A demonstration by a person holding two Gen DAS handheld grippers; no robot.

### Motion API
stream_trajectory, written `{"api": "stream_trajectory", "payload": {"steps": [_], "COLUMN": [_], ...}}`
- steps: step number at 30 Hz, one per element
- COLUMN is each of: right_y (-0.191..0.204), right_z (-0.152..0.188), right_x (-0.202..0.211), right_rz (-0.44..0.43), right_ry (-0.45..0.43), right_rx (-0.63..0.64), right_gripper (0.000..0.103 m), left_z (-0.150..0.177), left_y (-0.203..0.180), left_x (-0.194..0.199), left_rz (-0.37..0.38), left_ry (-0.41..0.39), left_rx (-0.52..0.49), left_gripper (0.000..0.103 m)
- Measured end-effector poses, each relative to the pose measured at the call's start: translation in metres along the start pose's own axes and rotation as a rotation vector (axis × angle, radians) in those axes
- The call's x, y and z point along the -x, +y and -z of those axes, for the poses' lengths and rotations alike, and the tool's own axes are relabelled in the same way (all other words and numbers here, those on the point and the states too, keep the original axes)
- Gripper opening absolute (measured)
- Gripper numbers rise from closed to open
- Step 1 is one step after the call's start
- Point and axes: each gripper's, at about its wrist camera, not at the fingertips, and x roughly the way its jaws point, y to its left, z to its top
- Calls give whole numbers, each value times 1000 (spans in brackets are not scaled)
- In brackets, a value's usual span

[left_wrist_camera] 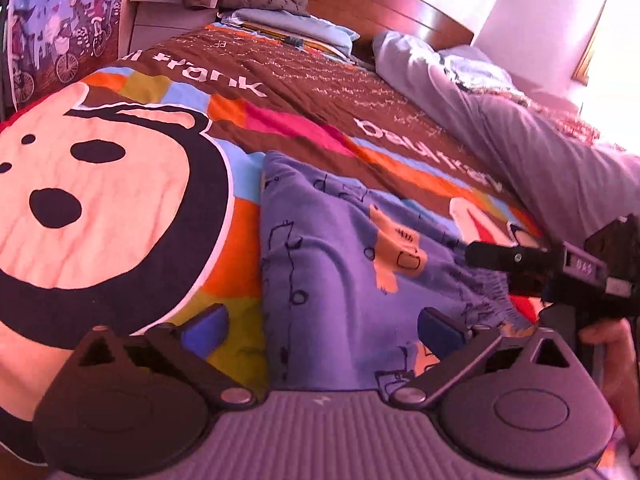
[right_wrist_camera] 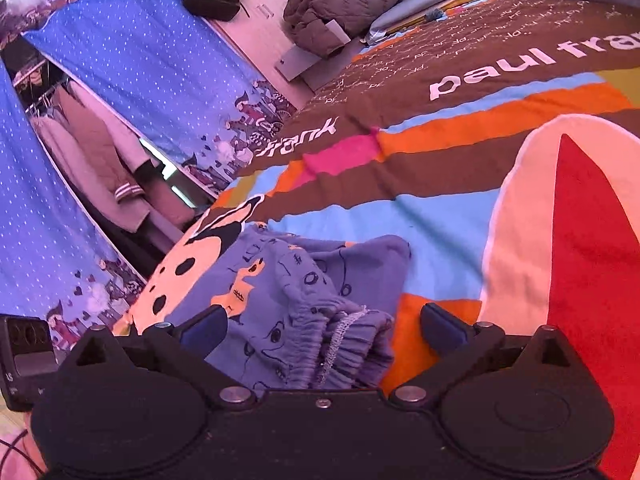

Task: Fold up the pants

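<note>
Two blue-padded jaws of the left gripper (left_wrist_camera: pixel 322 326) stand spread wide at the bottom of its own view, nothing pinched between them. Just beyond them lie the pants (left_wrist_camera: pixel 340 264), small, blue and printed with cartoon figures, resting folded or bunched on the bedspread (left_wrist_camera: pixel 132 208). Seen from the other side, the right gripper (right_wrist_camera: pixel 323 326) is spread just as wide and also empty, with the gathered elastic waistband (right_wrist_camera: pixel 344 340) of the pants directly in front of it and lying between its jaws without being squeezed.

Judging from this, the garment sits released on the bed and the next fold, or a smoothing pass, is due. To do it well, each gripper should take one end of the pants' waistband edge, close on both layers of cloth and not the bedspread beneath, lift evenly, and carry that edge over toward the far end of the pants so the sides stay aligned.

Hard to tell: how many folds the pants already have, since their near part is hidden behind both gripper bodies. Right of the pants, in the left view, the right gripper's body is cut off by the frame, with part of the person's hand (left_wrist_camera: pixel 612 344) below it. Strong purple tint distorts colours
</note>
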Motion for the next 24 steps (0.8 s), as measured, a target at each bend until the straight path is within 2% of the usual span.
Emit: {"api": "stream_trajectory", "payload": {"steps": [7, 8, 10, 11, 12, 15, 19, 22, 24], "right_y": [1, 1, -1, -4, -6, -5, -2, 1, 8], "right_z": [2, 3, 3, 4, 4, 6, 9, 10, 12], "right_x": [0, 1, 1, 1, 2, 1, 1, 1, 0], "right_rz": [22, 31, 49, 59, 60, 67, 83, 100, 129], "right_ry": [-19, -24, -31, -34, -35, -36, -43, -50, -56], "right_rx": [-19, -20, -38, -56, -68, -64, -50, -34, 7], "right_gripper": [101, 96, 75, 60, 51, 45, 42, 40, 39], "left_z": [1, 1, 1, 1, 1, 1, 1, 1, 0], "left_y": [2, 3, 5, 6, 7, 14, 20, 15, 14], "left_x": [1, 1, 1, 1, 1, 3, 3, 2, 2], "left_rz": [8, 10, 16, 20, 24, 49, 70, 42, 23], "left_ry": [-7, -9, -12, -14, -17, -35, -52, -53, -56], "left_rx": [7, 11, 19, 23, 28, 69, 107, 89, 87], "left_gripper": [103, 103, 103, 103, 103, 103, 102, 98, 92]}}
